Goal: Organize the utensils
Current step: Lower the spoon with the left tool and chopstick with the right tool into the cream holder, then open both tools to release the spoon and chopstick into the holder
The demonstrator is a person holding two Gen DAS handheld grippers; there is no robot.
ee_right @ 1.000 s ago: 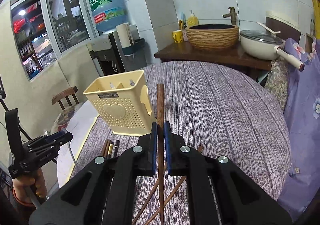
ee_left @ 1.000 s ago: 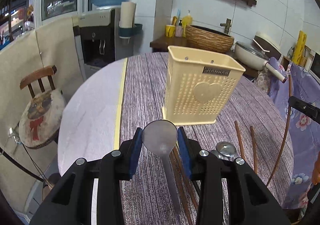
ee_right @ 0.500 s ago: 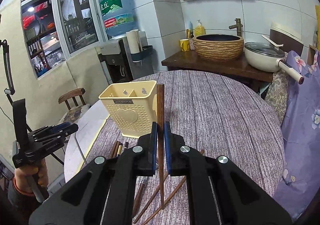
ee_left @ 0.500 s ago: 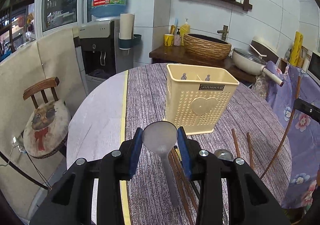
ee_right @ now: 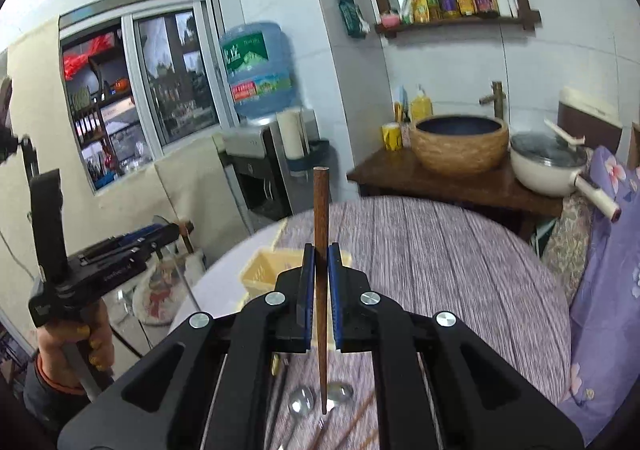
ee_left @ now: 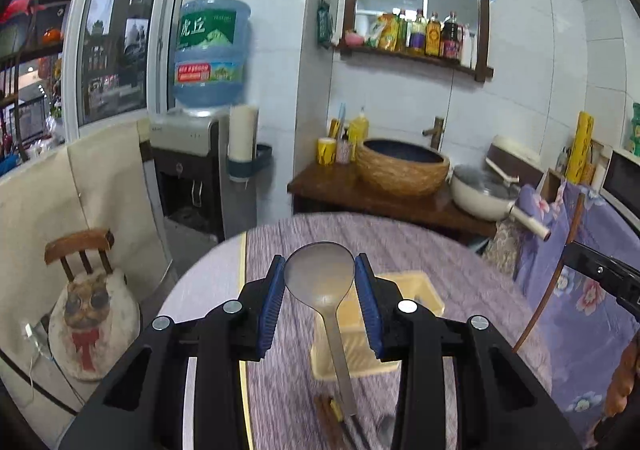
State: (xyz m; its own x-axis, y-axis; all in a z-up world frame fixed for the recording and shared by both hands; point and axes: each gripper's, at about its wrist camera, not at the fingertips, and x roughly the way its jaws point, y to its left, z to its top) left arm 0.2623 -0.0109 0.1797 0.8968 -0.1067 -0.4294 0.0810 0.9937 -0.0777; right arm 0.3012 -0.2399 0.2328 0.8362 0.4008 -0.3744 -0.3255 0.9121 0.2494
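The left gripper (ee_left: pixel 320 270) clasps a steel spoon (ee_left: pixel 320 278) by its bowl; the right gripper (ee_right: pixel 319 262) pinches an upright wooden chopstick (ee_right: pixel 320 210), both above the yellow utensil holder (ee_left: pixel 424 290).

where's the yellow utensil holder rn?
On the round table, below both raised tongs: the yellow utensil holder shows behind the spoon in the left wrist view, lower left of the chopstick in the right.

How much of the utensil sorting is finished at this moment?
Early stage. Nothing is visibly in the yellow holder yet. In hand: the left claw grips a metal spoon, the right claw a wooden chopstick. Left: more spoons and chopsticks on the table.
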